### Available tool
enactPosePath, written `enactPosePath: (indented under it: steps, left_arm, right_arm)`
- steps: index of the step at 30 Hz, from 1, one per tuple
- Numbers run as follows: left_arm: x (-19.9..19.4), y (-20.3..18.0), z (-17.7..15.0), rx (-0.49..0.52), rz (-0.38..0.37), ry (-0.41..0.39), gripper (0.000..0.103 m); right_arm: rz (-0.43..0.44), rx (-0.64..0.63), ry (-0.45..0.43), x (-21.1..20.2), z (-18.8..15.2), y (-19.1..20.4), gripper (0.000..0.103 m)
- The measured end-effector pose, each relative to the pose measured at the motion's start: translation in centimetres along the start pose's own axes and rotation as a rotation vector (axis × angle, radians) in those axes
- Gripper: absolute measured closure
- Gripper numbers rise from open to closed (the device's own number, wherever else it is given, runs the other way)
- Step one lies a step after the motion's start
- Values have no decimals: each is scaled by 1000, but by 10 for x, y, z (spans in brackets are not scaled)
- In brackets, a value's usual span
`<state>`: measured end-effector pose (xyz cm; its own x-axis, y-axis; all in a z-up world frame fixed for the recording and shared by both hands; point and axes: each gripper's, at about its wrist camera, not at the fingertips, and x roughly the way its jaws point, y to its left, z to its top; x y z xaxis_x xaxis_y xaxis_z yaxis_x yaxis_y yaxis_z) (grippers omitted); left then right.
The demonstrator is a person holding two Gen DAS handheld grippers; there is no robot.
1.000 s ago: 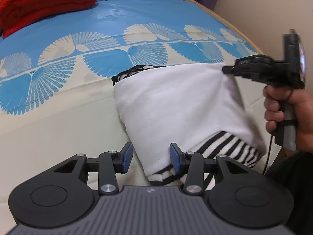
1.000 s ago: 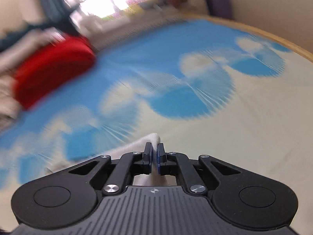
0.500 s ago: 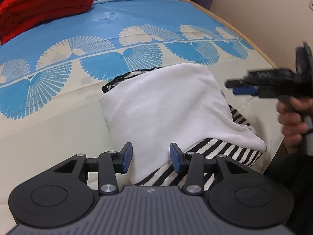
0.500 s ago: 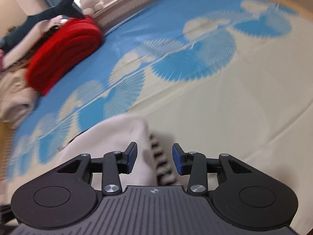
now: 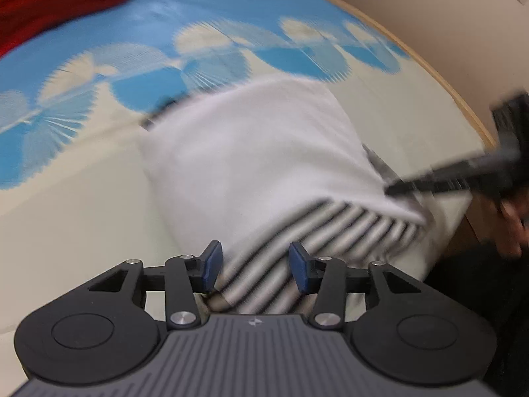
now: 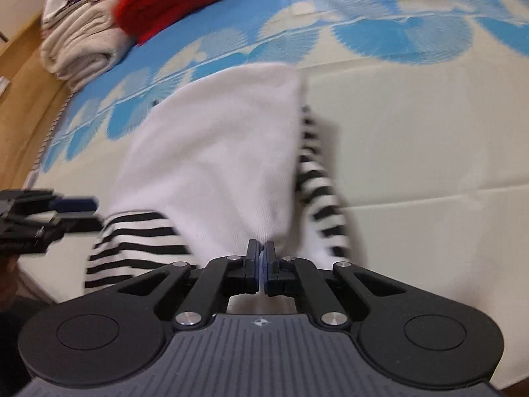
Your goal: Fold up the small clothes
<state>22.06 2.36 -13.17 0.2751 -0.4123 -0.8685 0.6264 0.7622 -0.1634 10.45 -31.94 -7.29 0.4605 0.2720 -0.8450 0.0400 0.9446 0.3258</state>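
**Near edge of the bed: taking hold of both corners for the next fold**

On the near part of the bedspread (image 6: 413, 139) lies the small garment (image 6: 211, 152), a white panel folded over black-and-white striped fabric, with stripes showing along its near hem and down its right side. Far to the left sit a red blanket (image 6: 185, 0) and a stack of folded cream cloth (image 6: 79, 49).

The right gripper (image 6: 261, 264) is clamped tight, and its pads meet right at the near right corner of the white panel; the fabric bunches toward them, so it seems to have cloth pinched, though motion blur leaves this unsure. The left gripper (image 5: 253, 264) stands about half spread and its jaws are opening, with the striped hem lying between them but not pressed.

To do this step well, the left tool probably needs to settle lower over the hem and catch both layers before closing. Both corners should then lift together and evenly, so the white panel does not slide off the stripes. A pinch of only the top layer would likely undo the fold.
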Motion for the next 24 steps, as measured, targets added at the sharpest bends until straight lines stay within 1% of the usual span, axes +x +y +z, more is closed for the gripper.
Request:
enactPosePath:
  steps: [1, 2, 3, 4, 5, 6, 7, 9, 11, 12, 13, 14, 15, 16, 17, 18, 19, 20, 21, 22, 23, 24]
  left_arm:
    - [9, -6, -5, 40, -25, 53, 48]
    - [16, -10, -9, 75, -24, 84, 48]
    - [25, -15, -14, 118, -6, 116, 47]
    - [32, -20, -17, 155, 13, 137, 44]
    - [34, -23, -19, 174, 15, 139, 42]
    - [34, -26, -19, 188, 9, 141, 37]
    - [33, -27, -17, 192, -2, 142, 35]
    - [30, -21, -12, 160, -6, 140, 35]
    - [23, -14, -5, 114, 21, 98, 35]
    - [17, -12, -2, 91, 39, 61, 35]
    - [10, -8, 2, 62, 75, 16, 35]
    - [5, -6, 5, 38, 109, -14, 34]
    - [-3, -3, 7, 3, 147, -52, 34]
    - [-14, 0, 8, -40, 176, -97, 29]
    - [-22, 1, 9, -65, 192, -129, 26]
    - [-32, 1, 11, -91, 217, -166, 18]
    - [-43, -1, 10, -112, 253, -207, 16]
    - [-54, -3, 11, -121, 283, -237, 16]
    - [-65, -9, 8, -130, 309, -263, 16]
    - [-75, -14, 4, -141, 333, -288, 16]
    - [-83, -18, 0, -153, 350, -309, 16]
    - [-91, -25, -8, -171, 364, -332, 15]
  right_arm:
    - [-9, 8, 31, 3, -3, -5, 102]
    - [-18, -6, 62, 6, -6, -7, 103]
    - [-34, -39, 94, 11, -9, -6, 103]
    - [-44, -64, 121, 17, -12, -3, 103]
    - [-56, -90, 147, 22, -16, 0, 103]
    - [-70, -115, 169, 27, -18, 3, 103]
    - [-87, -129, 185, 31, -19, 5, 103]
    - [-115, -120, 193, 34, -18, 5, 103]
    - [-151, -121, 129, 26, -12, 6, 102]
    - [-157, -121, 66, 17, -7, 7, 99]
    - [-156, -119, 9, 8, -4, 7, 96]
    - [-168, -118, -59, -4, -1, 9, 85]
    - [-195, -124, -130, -17, 1, 12, 70]
    - [-213, -130, -188, -30, 3, 13, 62]
    - [-229, -136, -247, -43, 2, 17, 51]
    - [-241, -135, -296, -56, 0, 21, 47]
    - [-246, -124, -342, -69, -3, 23, 46]
    - [-248, -110, -380, -82, -11, 27, 42]
    - [-250, -97, -413, -91, -14, 34, 34]
    - [-250, -86, -445, -101, -22, 38, 29]
    - [-252, -79, -474, -110, -33, 43, 19]
    - [-255, -74, -495, -116, -43, 48, 15]
